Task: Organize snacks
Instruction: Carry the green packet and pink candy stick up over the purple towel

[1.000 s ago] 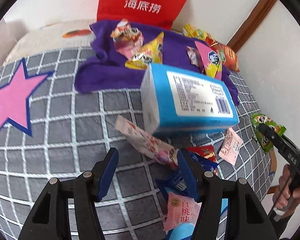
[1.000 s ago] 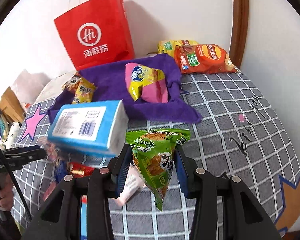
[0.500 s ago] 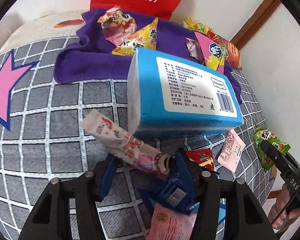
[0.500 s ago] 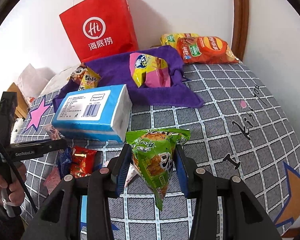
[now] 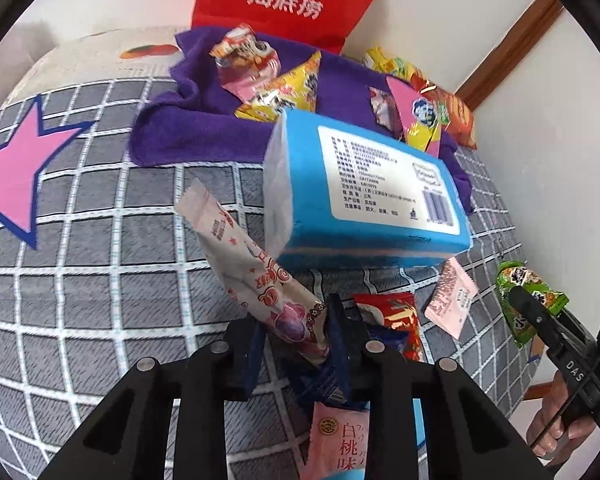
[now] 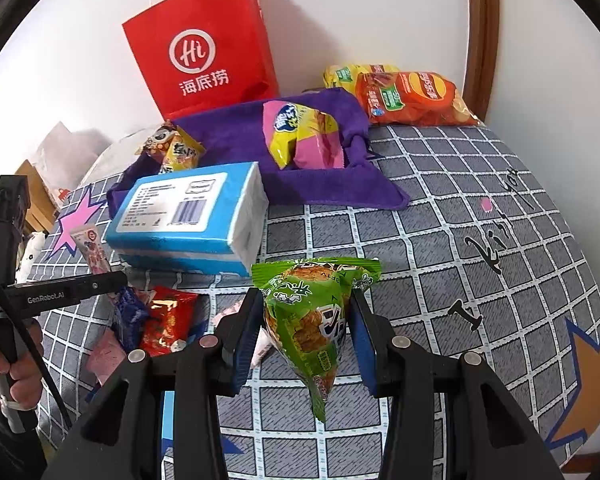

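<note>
My left gripper (image 5: 296,328) is shut on the lower end of a long pale pink stick packet (image 5: 244,264), lifted above the grey checked cover; it also shows in the right wrist view (image 6: 90,250). My right gripper (image 6: 304,320) is shut on a green snack bag (image 6: 312,320), held above the cover; that bag shows in the left wrist view (image 5: 524,300). A purple cloth (image 6: 236,132) at the back carries several snack bags, among them a pink and yellow one (image 6: 304,136).
A blue tissue pack (image 5: 364,188) lies in front of the cloth. Small packets lie near it: a red one (image 5: 392,312), a pink one (image 5: 452,300), a dark blue one (image 6: 130,316). A red paper bag (image 6: 200,48) and orange chip bags (image 6: 412,98) stand by the wall.
My left gripper has closed on the pink stick packet and raised it off the cover. My right gripper has stayed shut on the green bag and drawn back slightly.
</note>
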The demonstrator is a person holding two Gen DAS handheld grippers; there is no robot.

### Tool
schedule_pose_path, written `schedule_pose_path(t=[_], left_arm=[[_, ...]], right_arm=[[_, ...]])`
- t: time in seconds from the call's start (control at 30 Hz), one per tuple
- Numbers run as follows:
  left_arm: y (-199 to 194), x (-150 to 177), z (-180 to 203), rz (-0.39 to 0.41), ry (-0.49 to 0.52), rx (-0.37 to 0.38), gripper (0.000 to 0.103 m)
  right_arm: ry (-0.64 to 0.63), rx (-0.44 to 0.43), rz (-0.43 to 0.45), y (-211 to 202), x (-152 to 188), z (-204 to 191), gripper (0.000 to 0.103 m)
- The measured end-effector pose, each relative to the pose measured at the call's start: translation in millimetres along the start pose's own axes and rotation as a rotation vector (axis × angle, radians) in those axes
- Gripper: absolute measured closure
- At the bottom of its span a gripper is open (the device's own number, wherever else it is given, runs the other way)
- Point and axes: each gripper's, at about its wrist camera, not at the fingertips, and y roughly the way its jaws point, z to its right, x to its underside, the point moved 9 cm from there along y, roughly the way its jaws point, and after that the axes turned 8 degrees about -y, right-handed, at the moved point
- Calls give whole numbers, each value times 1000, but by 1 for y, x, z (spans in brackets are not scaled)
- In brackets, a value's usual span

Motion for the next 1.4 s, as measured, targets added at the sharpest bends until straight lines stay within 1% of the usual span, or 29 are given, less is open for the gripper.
schedule_pose_path(t=[0.13,0.33,0.57,0.73,0.9,1.0,1.17,1.3,1.4], left_arm=[[-23,-3,-4,51,2,12,77],[-51,-7,-4,100,15,25,77],[-84,-24,8,171,64,17,77],[-101,-44,15,216,80,13,77],[-113,-68,18,253,93,8,77],[-114,-85,17,272,98,3,77],[-111,-115,18,291,94,1,77],[-104,-142,17,300,89,-5,77],[-100,-153,14,300,94,-17,77]], right_arm=[[-6,0,17,-10,-2,-7,60],[-24,7,47,-29,-8,-17,60],[-48,20,90,-51,-26,-24,60],[-65,37,124,-59,-51,-25,60],[-75,39,140,-56,-81,-25,60],[-92,38,151,-54,-99,-29,60],[-128,17,182,-48,-140,-40,60],[-142,0,192,-35,-170,-49,60],[-160,-25,189,-20,-188,-57,60]])
